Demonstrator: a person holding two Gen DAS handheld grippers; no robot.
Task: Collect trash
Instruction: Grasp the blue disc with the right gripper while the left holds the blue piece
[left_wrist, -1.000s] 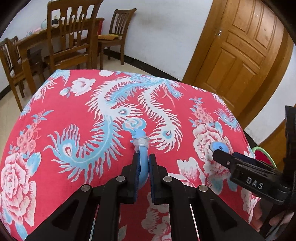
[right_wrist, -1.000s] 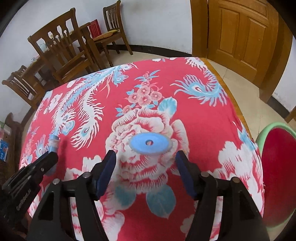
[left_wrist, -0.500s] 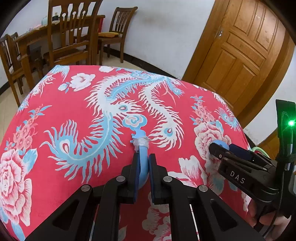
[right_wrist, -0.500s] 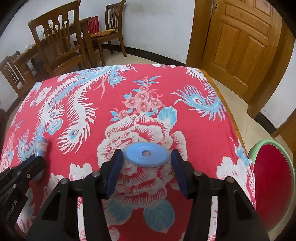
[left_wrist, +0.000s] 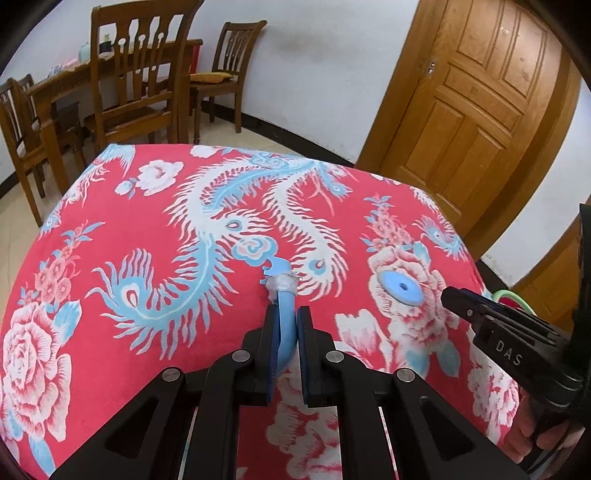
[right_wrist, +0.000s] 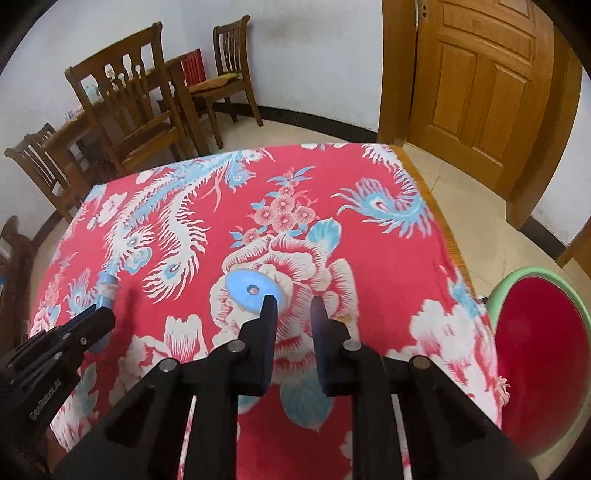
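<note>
My left gripper (left_wrist: 286, 314) is shut on a curved light-blue plastic piece (left_wrist: 281, 295) with clear tape around it, held just over the red floral tablecloth (left_wrist: 155, 236); it shows in the right wrist view too (right_wrist: 105, 286). A flat blue disc with a centre hole (right_wrist: 251, 290) lies on the cloth's big rose print, also in the left wrist view (left_wrist: 400, 286). My right gripper (right_wrist: 293, 304) has its jaws narrowed to a small gap with nothing between them; its left fingertip (right_wrist: 269, 301) overlaps the disc's right edge.
A green-rimmed red bin (right_wrist: 539, 343) stands on the floor past the table's right edge. Wooden chairs (left_wrist: 136, 74) and a wooden table are beyond the far edge. A wooden door (right_wrist: 480, 74) is at the back right.
My right gripper's jaws closed from wide around the disc to a narrow gap and shifted right; the disc now lies left of them, not gripped. My left gripper keeps holding the blue piece.
</note>
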